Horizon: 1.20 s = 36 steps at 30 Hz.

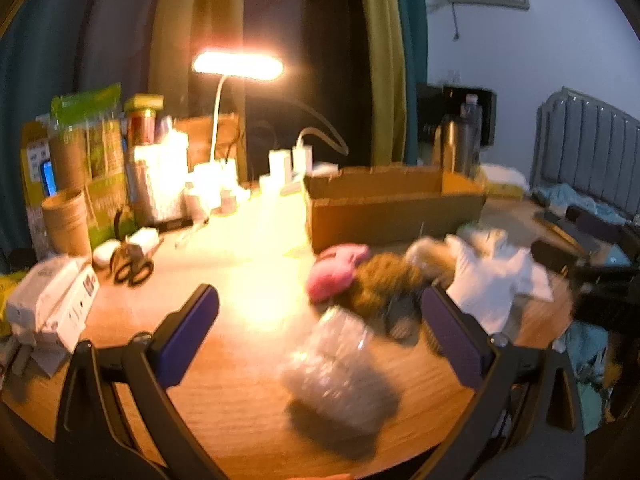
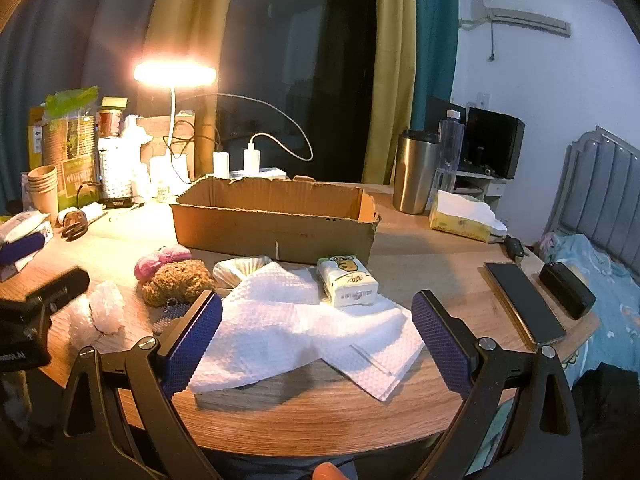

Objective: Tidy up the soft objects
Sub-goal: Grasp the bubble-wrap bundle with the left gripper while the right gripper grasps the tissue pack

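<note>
Cardboard box (image 2: 276,216) mid-counter (image 2: 320,420), inside hidden. Right view only: tissue pack (image 2: 347,286) on white towel (image 2: 304,328). Both tongs (image 1: 320,336) (image 2: 318,344) spread wide, gripping nothing.

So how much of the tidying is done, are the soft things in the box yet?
Nothing looks done yet: the cardboard box looks empty. Both the left gripper and the right gripper are open and hold nothing. Still on the table are the white towel, tissue pack, brown sponge, pink puff and bubble wrap, so nearly everything is left.
</note>
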Each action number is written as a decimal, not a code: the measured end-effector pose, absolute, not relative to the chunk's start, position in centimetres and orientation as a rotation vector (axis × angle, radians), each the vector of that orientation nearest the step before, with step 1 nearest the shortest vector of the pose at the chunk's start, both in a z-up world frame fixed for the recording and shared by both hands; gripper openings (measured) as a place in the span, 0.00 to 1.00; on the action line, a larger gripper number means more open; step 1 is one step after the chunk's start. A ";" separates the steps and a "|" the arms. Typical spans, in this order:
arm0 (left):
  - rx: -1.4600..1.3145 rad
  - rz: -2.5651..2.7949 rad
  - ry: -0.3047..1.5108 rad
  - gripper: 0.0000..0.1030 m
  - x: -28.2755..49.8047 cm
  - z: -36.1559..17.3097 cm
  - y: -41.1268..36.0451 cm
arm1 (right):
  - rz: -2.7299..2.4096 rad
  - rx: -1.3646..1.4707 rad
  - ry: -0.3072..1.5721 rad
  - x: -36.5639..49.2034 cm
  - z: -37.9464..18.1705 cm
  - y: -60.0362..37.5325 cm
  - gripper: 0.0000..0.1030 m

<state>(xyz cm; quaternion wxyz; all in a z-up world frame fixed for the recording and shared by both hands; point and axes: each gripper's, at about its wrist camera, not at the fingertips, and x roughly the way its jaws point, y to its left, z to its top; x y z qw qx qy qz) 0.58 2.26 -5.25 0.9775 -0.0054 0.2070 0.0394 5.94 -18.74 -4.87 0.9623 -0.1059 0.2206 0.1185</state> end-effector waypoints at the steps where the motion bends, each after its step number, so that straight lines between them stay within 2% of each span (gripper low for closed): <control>1: -0.013 0.082 0.440 1.00 0.8 -5.7 2.5 | 0.239 -0.214 0.451 6.0 -5.0 -18.8 0.95; 9: -0.025 0.060 0.587 0.98 2.7 -8.4 3.0 | 0.214 -0.218 0.470 7.1 -5.7 -19.5 0.95; 11: -0.031 0.045 0.613 0.95 3.0 -8.7 2.9 | 0.201 -0.220 0.473 7.9 -5.7 -19.8 0.95; 12: -0.033 0.040 0.623 0.88 3.1 -8.8 2.9 | 0.193 -0.223 0.476 8.4 -5.7 -20.0 0.95; 15: -0.026 0.031 0.642 0.82 3.4 -9.1 2.7 | 0.183 -0.248 0.486 10.2 -6.1 -19.9 0.95; 19: -0.014 0.014 0.679 0.62 3.9 -9.7 2.6 | 0.201 -0.288 0.517 12.8 -7.0 -19.3 0.95; 21: -0.018 -0.002 0.707 0.54 4.3 -10.2 2.7 | 0.213 -0.300 0.553 14.1 -7.6 -18.9 0.95; 23: -0.019 -0.012 0.725 0.51 4.5 -10.6 2.7 | 0.214 -0.301 0.596 15.3 -8.3 -18.8 0.94; 25: -0.027 -0.024 0.734 0.47 4.6 -10.8 2.8 | 0.216 -0.275 0.637 16.4 -8.7 -19.1 0.91; 27: -0.026 -0.025 0.731 0.46 4.6 -10.9 2.8 | 0.226 -0.229 0.673 17.2 -8.8 -19.7 0.84; 31: -0.029 -0.038 0.728 0.44 4.7 -10.9 2.8 | 0.250 -0.161 0.708 18.0 -8.6 -20.5 0.82; 36: -0.051 -0.056 0.721 0.44 4.8 -10.7 3.0 | 0.270 -0.156 0.748 18.6 -8.8 -20.5 0.64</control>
